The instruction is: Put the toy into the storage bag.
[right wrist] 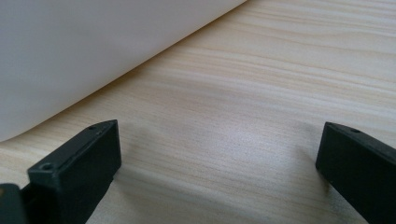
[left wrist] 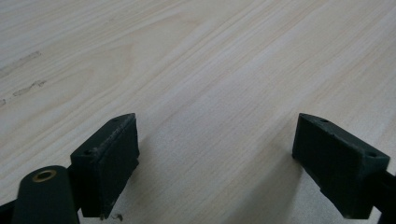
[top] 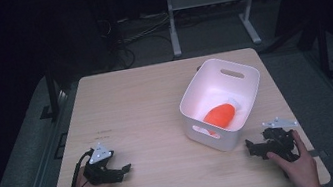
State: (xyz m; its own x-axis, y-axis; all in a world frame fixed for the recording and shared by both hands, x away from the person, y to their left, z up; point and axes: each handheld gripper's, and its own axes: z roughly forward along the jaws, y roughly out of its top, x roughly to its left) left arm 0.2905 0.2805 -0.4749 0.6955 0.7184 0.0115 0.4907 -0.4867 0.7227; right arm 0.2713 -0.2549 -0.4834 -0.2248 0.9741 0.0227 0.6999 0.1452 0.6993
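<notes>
Near the front left corner of the surface (top: 146, 107) I see my left gripper (top: 125, 170) resting low, its fingers (left wrist: 105, 163) released and spread wide over bare wood. Toward the right edge stands a white bin (top: 245, 91) with an orange object (top: 219, 115) lying inside it. By the front right corner my right gripper (top: 250, 147) rests just beside the bin's wall, fingers (right wrist: 74, 172) likewise parted and empty.

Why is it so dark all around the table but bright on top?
High view: light falls on the wooden table and white bin, while the room behind stays nearly black. Both gripper views: bright, sharp wood grain, with soft shadows beside the black jaws.
</notes>
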